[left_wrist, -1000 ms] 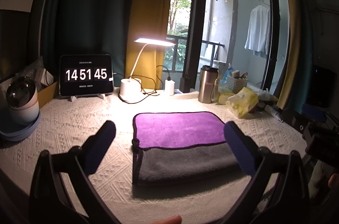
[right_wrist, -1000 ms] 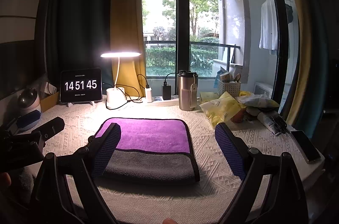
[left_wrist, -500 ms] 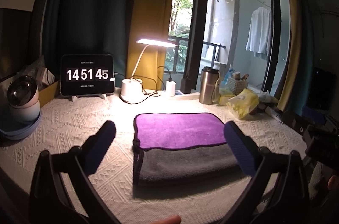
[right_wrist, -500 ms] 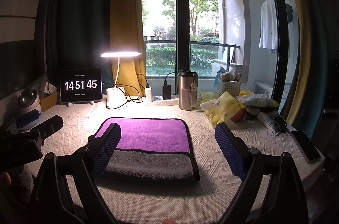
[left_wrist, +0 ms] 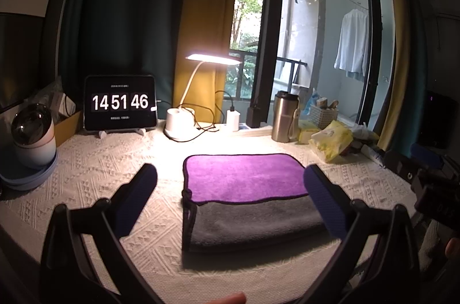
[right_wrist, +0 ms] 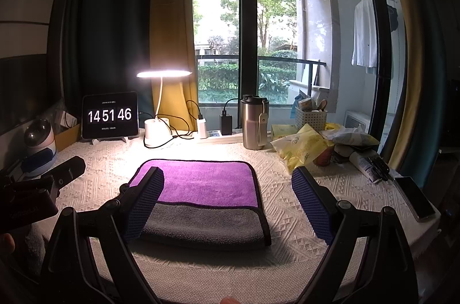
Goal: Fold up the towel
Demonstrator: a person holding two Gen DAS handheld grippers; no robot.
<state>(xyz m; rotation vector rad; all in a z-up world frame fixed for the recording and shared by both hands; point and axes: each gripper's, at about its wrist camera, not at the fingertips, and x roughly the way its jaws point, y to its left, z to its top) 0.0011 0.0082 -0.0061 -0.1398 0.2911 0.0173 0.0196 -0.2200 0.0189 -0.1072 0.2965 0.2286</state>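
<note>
A folded towel (left_wrist: 247, 189), purple on top and grey at the near side with a black hem, lies flat in the middle of the white knitted tablecloth; it also shows in the right wrist view (right_wrist: 207, 194). My left gripper (left_wrist: 230, 200) is open and empty, held above the table's near edge with the towel between and beyond its blue-padded fingers (left_wrist: 135, 197). My right gripper (right_wrist: 227, 203) is open and empty too, its left finger (right_wrist: 145, 203) overlapping the towel's left side in view. Each gripper appears at the edge of the other's view.
At the back stand a tablet clock (left_wrist: 120, 102), a lit desk lamp (left_wrist: 181, 125), chargers, a steel tumbler (right_wrist: 254, 125), a basket (right_wrist: 310, 117) and yellow packets (right_wrist: 299, 148). A round white device (left_wrist: 33, 137) sits far left. A phone (right_wrist: 414, 197) lies at the right edge.
Both grippers stay open and nearly still. The clock has ticked from 14 51 45 to 14 51 46. The towel has not moved.
</note>
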